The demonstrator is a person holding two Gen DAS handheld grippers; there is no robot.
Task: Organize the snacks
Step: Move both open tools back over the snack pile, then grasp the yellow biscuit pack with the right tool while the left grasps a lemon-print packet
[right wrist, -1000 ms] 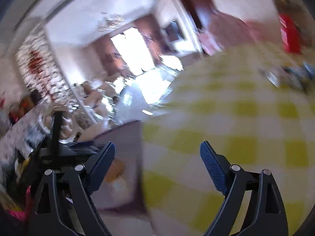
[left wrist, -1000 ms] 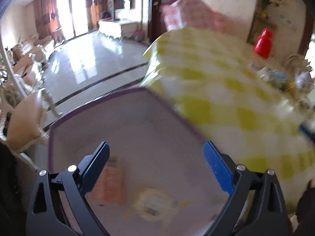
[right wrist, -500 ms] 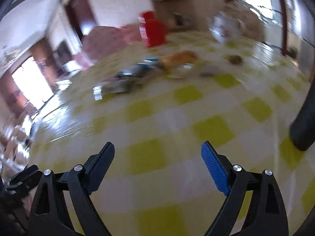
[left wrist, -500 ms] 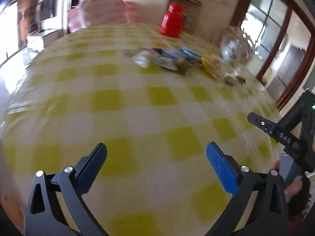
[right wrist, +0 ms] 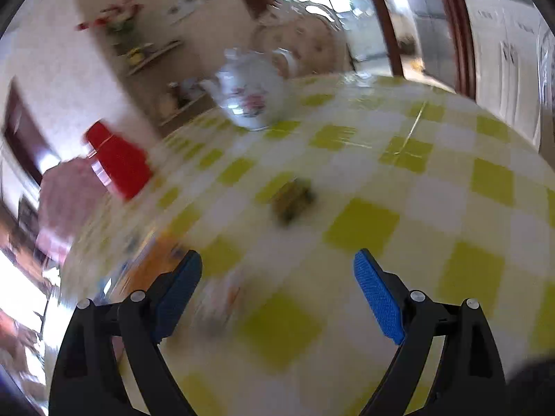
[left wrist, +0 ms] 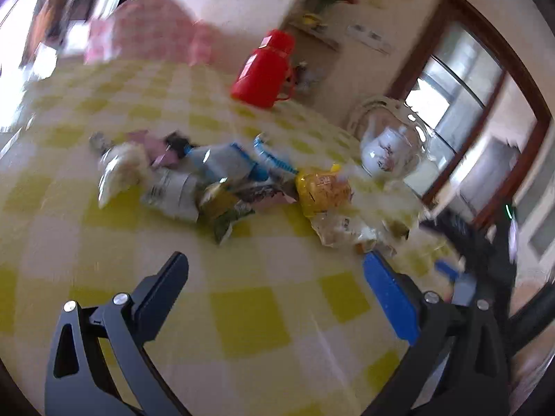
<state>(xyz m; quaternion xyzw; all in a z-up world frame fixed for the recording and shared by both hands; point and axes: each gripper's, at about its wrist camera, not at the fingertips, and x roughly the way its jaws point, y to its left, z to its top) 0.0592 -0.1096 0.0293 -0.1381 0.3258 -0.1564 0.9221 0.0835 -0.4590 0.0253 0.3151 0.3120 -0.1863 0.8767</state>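
Several snack packets (left wrist: 222,180) lie in a loose row across the yellow-checked table (left wrist: 249,315), among them a yellow bag (left wrist: 322,190) and a clear pouch (left wrist: 343,228). My left gripper (left wrist: 277,270) hovers open just short of them, nothing between its fingers. The right gripper's black body (left wrist: 464,242) shows at the right edge of that view. In the right wrist view my right gripper (right wrist: 277,270) is open over the cloth, with a small dark-green packet (right wrist: 295,201) ahead of it and blurred orange packets (right wrist: 152,267) at its left finger.
A red thermos jug (left wrist: 267,66) stands at the table's far side. A white flowered teapot (left wrist: 385,152) sits to the right of the snacks, on a glass tray. A pink-checked chair back (left wrist: 145,31) rises behind the table. The table's rounded edge (right wrist: 513,118) drops off at right.
Both grippers have swung away from the purple-rimmed bin at the table's left and now face the snack row and teapot. Both stayed open and empty.
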